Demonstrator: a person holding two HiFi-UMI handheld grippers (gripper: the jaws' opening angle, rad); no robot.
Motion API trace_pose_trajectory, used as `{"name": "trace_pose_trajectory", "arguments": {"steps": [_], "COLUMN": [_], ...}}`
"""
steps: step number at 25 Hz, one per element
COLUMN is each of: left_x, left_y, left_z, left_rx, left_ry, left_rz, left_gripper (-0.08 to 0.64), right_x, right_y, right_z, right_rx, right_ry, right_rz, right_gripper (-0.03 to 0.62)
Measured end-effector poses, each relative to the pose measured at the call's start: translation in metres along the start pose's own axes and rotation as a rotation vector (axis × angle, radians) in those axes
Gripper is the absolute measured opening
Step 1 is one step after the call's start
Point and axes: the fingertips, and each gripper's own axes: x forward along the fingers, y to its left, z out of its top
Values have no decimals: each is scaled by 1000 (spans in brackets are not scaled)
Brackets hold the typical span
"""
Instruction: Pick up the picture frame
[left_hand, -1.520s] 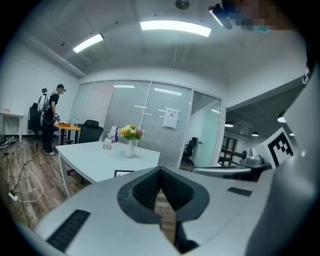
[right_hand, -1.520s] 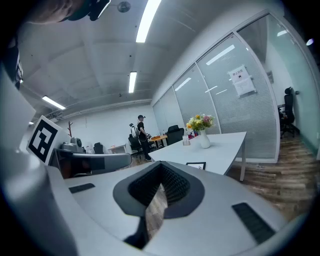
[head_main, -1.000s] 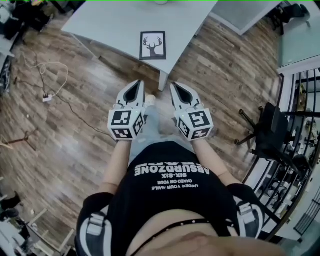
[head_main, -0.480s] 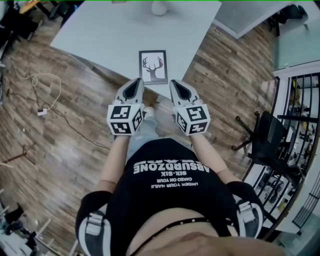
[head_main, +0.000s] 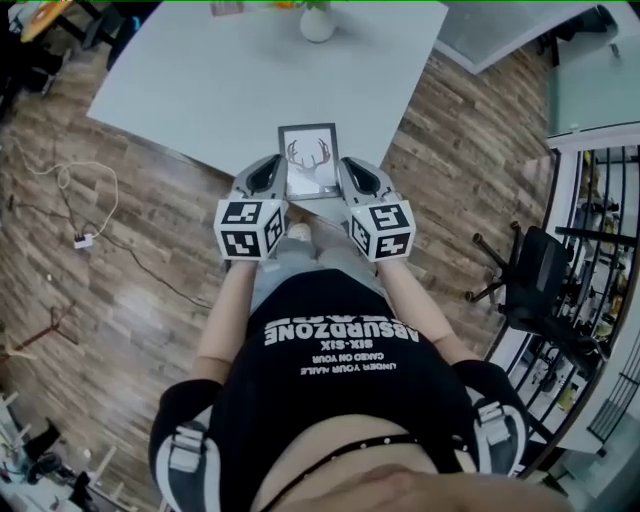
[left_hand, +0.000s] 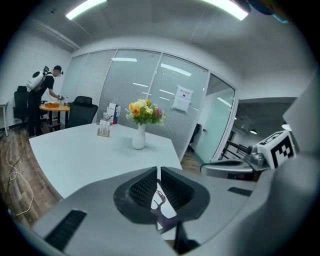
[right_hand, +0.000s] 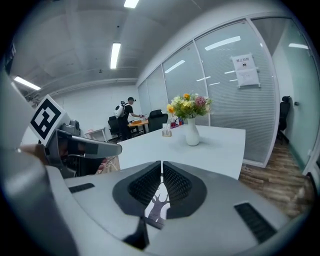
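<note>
The picture frame (head_main: 307, 160), black-edged with a deer-antler print, lies flat at the near edge of the white table (head_main: 200, 90). My left gripper (head_main: 266, 170) is shut and empty, its tip just left of the frame. Just right of the frame, my right gripper (head_main: 354, 172) is likewise shut with nothing in it. Whether either touches the frame cannot be told. In the left gripper view the frame (left_hand: 163, 209) shows below the closed jaws of the left gripper (left_hand: 158, 172). The right gripper view shows the frame (right_hand: 158, 205) under the right gripper (right_hand: 162, 167).
A white vase of flowers (head_main: 317, 20) stands at the table's far side, also seen as the vase (left_hand: 139, 136) beside a small card holder (left_hand: 104, 129). A black office chair (head_main: 530, 275) is to the right. A cable (head_main: 75, 195) lies on the wooden floor. A person (left_hand: 42, 95) stands far off.
Both grippers have moved forward together toward the table and now flank the picture frame. The table and vase have come closer in the head view. Both stay shut.
</note>
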Motion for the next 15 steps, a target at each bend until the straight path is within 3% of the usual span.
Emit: {"name": "trace_pose_trajectory", "arguments": {"steps": [4, 6, 8, 15], "left_x": [22, 31, 39, 61], "left_y": [10, 15, 19, 34], "left_z": [-8, -13, -18, -52], "left_rx": [14, 7, -19, -128], "left_ry": [51, 73, 89, 203], "left_rz": [14, 17, 12, -21], "left_gripper": [18, 20, 74, 187], "right_x": [19, 29, 37, 60], "right_y": [-16, -22, -25, -29], "right_z": [-18, -29, -40, -65], "right_rx": [40, 68, 102, 153], "right_ry": [82, 125, 166, 267], "right_rz": [-20, -25, -10, 23], "right_gripper": [18, 82, 133, 135]}}
